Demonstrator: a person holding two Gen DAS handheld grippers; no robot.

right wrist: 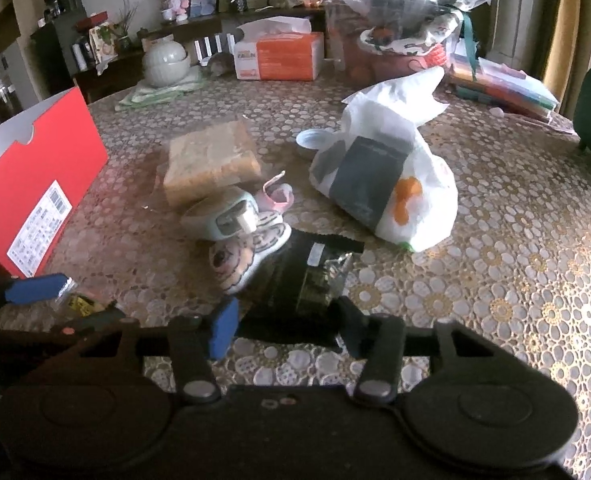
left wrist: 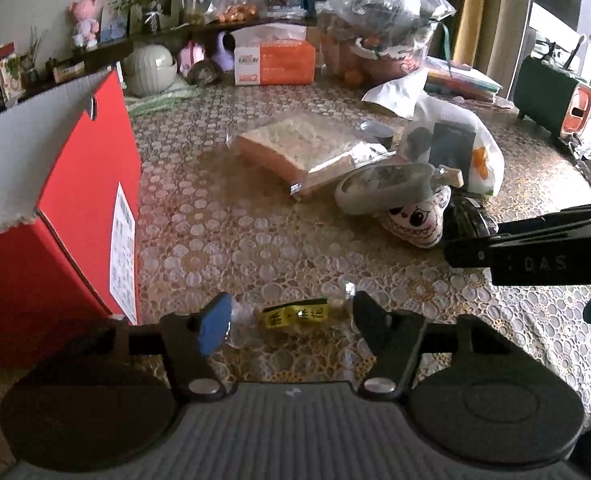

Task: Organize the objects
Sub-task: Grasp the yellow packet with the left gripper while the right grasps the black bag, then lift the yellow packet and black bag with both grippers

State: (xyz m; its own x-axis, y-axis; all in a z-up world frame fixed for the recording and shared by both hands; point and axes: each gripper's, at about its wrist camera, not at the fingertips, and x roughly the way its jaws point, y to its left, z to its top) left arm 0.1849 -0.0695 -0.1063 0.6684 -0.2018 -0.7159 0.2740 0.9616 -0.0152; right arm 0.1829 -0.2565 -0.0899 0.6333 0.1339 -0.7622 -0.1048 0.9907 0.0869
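The left gripper [left wrist: 291, 316] has its jaws spread around a small clear packet with a yellow label [left wrist: 295, 314], beside the red box [left wrist: 55, 216] on the worktop [left wrist: 215, 220]; contact is hard to judge. Only the right wrist view shows the right gripper [right wrist: 285, 320], jaws wide, straddling a dark packet [right wrist: 307, 284] whose near end is hidden.

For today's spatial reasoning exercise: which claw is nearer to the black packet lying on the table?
Right. The right claw straddles the near end of the black packet, fingers open on either side. The left claw sits off to the packet's left, around a small yellow-labelled wrapper.
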